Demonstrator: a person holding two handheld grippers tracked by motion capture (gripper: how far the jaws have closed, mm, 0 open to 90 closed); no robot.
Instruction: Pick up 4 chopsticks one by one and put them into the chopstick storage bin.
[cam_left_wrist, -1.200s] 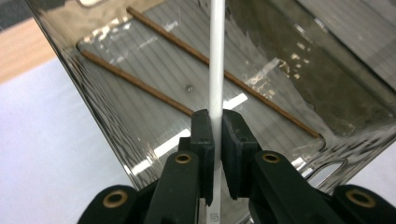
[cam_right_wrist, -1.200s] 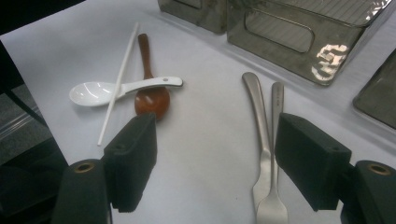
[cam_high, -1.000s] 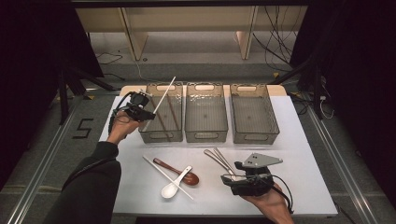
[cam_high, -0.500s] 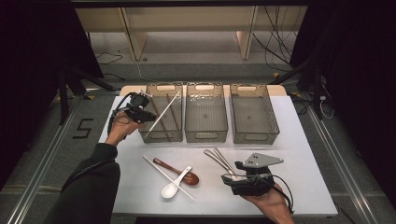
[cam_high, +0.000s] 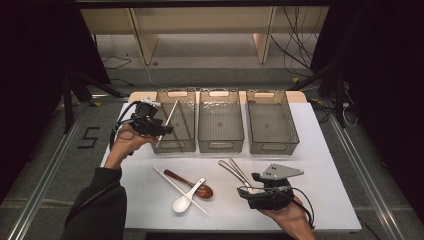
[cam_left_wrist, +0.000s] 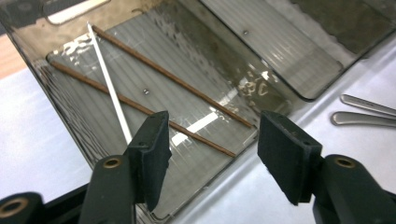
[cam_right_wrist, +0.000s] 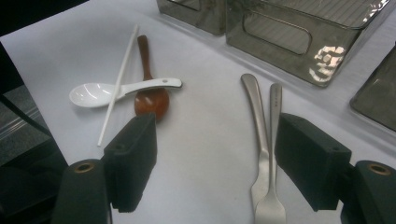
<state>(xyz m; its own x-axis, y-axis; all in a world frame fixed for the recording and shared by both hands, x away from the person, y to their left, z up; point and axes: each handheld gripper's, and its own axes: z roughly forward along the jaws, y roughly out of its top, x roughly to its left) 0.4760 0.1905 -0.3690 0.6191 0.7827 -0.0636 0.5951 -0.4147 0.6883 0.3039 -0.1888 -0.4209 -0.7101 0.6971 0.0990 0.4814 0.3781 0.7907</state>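
My left gripper (cam_high: 166, 131) (cam_left_wrist: 212, 140) hovers over the front left corner of the left grey bin (cam_high: 172, 146). Its jaws have just been opening and nothing is between them. A white chopstick (cam_high: 171, 113) (cam_left_wrist: 109, 88) leans inside that bin, across two brown chopsticks (cam_left_wrist: 173, 77) lying on its floor. My right gripper (cam_high: 246, 190) (cam_right_wrist: 215, 149) stands open low over the table's front right. A metal fork (cam_right_wrist: 275, 140) and a second metal utensil (cam_right_wrist: 256, 116) lie between its pads, untouched.
On the white table (cam_high: 325, 165) lie another white chopstick (cam_high: 177, 189) (cam_right_wrist: 119, 79), a brown wooden spoon (cam_high: 192, 185) (cam_right_wrist: 150, 98) and a white ceramic spoon (cam_high: 186, 199) (cam_right_wrist: 100, 93). The middle bin (cam_high: 220, 145) and right bin (cam_high: 274, 148) stand beside the left one.
The left jaws have opened and let go of the white chopstick, which has dropped lower into the left bin. The left hand has drawn back a little. The right gripper has not moved.
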